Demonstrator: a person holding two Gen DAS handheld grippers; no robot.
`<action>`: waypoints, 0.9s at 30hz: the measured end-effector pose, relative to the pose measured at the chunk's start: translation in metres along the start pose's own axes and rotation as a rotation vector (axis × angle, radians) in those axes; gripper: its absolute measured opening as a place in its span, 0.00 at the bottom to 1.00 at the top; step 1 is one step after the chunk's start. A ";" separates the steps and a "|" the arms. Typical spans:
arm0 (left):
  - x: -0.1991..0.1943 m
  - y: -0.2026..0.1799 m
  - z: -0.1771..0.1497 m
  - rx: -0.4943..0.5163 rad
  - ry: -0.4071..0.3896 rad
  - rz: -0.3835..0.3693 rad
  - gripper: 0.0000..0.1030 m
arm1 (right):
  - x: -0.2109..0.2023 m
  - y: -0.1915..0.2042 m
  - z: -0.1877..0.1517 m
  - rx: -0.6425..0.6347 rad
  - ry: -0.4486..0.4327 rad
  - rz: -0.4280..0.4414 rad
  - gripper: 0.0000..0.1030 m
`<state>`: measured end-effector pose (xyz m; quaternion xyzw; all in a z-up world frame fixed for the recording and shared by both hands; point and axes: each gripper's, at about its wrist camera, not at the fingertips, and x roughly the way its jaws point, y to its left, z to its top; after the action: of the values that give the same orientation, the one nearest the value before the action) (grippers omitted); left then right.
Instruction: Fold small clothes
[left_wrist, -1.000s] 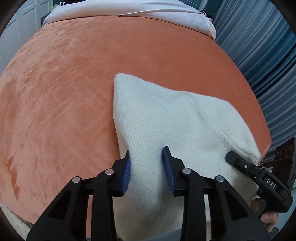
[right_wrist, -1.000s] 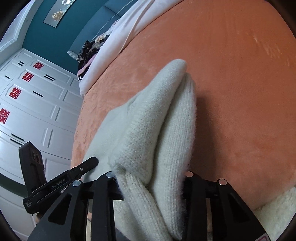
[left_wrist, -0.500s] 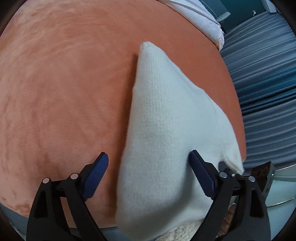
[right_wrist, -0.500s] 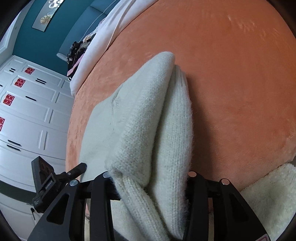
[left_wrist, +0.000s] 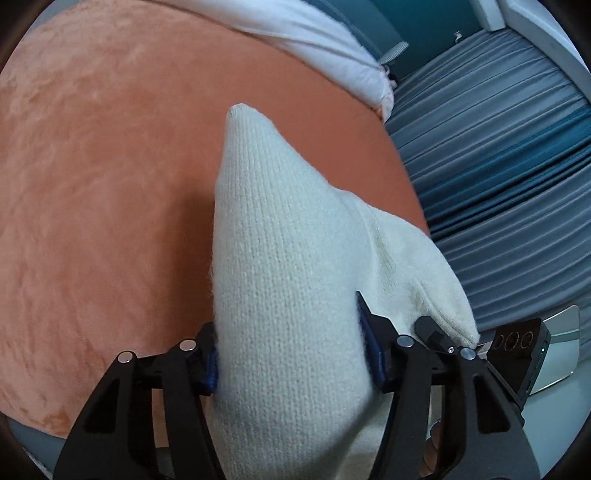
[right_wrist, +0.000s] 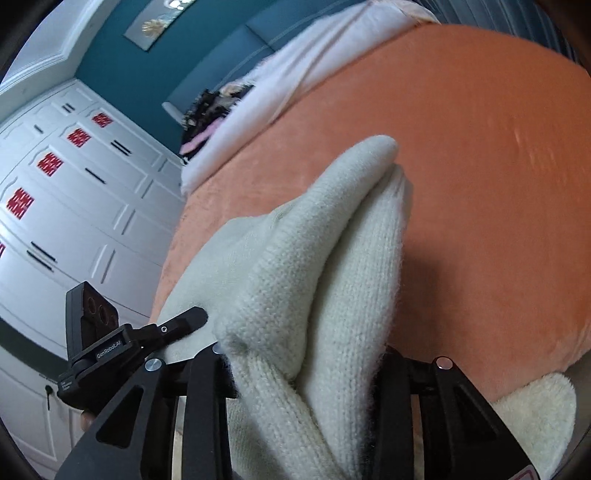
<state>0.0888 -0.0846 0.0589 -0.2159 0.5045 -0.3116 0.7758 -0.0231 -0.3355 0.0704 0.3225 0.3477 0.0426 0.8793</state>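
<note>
- The left gripper (left_wrist: 291, 350) is clamping a thick bunch of the cream knit garment (left_wrist: 295, 258); its jaws have just been closing, and both blue pads (left_wrist: 371, 350) are pressing into the wool.
- The right gripper (right_wrist: 303, 369) is gripping another bundled fold of the same garment, the knit filling the gap between its black fingers (right_wrist: 395, 380).
- The garment is hanging lifted at the near end, its far tip trailing onto the orange blanket (right_wrist: 480, 166).
- A fluffy white rug (right_wrist: 535, 413) is lying below the bed's edge.
- Beyond, white bedding (left_wrist: 314, 33), grey-blue curtains (left_wrist: 498, 166) and white cupboards (right_wrist: 74, 192) are showing.
</note>
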 end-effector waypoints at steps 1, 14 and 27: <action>-0.020 -0.009 0.006 0.028 -0.039 -0.015 0.55 | -0.010 0.019 0.007 -0.038 -0.033 0.021 0.32; -0.199 -0.013 0.092 0.255 -0.384 -0.015 0.64 | 0.015 0.146 0.055 -0.190 -0.205 0.309 0.42; -0.089 0.172 0.036 -0.058 -0.201 0.263 0.68 | 0.144 0.031 -0.035 -0.057 0.110 -0.068 0.57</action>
<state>0.1410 0.1014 0.0188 -0.2002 0.4570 -0.1695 0.8499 0.0679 -0.2489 -0.0141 0.2828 0.4047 0.0403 0.8687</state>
